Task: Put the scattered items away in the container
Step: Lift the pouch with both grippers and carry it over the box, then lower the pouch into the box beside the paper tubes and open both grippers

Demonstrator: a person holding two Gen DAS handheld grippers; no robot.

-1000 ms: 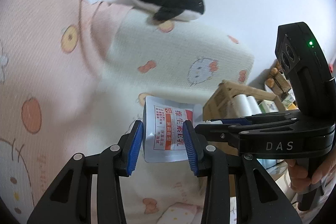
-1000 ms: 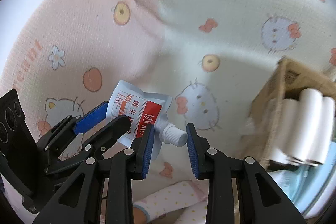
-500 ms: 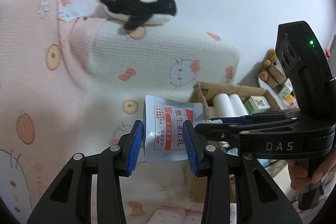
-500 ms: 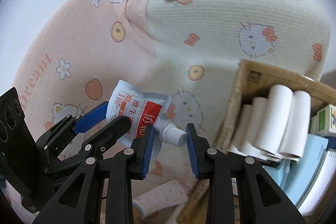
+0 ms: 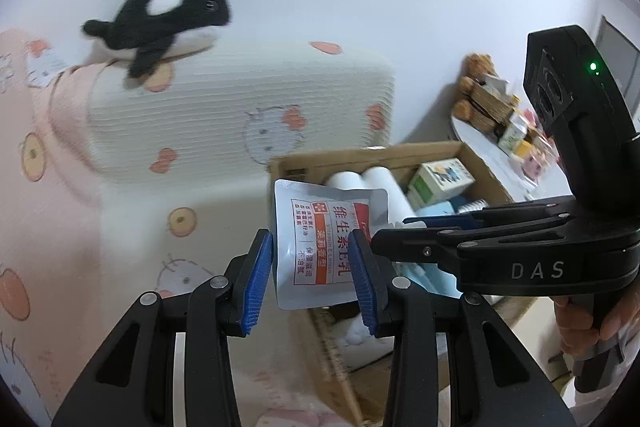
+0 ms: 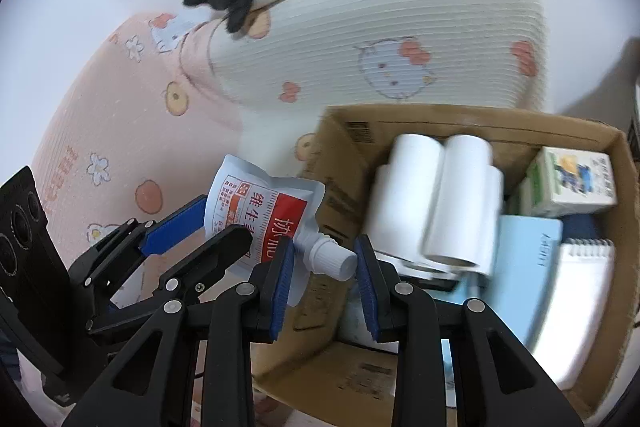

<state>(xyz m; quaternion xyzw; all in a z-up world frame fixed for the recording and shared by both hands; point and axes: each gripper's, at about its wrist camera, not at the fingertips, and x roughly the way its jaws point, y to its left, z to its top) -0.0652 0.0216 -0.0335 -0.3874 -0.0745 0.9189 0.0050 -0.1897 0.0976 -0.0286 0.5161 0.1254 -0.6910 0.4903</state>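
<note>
- Transport step in hand: spouted lotion pouch (image 5: pixel 325 247) held in the air at near rim of cardboard box (image 6: pixel 472 121).
- Left gripper (image 5: pixel 316 265) pinching pouch body; right gripper (image 6: pixel 323 281) clamped on its white cap (image 6: pixel 334 261).
- Next, by judgement: carry over box interior, above paper rolls (image 6: pixel 436 203), then release both grips.

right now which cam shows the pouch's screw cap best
The right wrist view: the white cap lies in plain sight between the right gripper pads. In the left wrist view the pouch shows its printed face, but the right gripper's fingers cover the cap.
</note>
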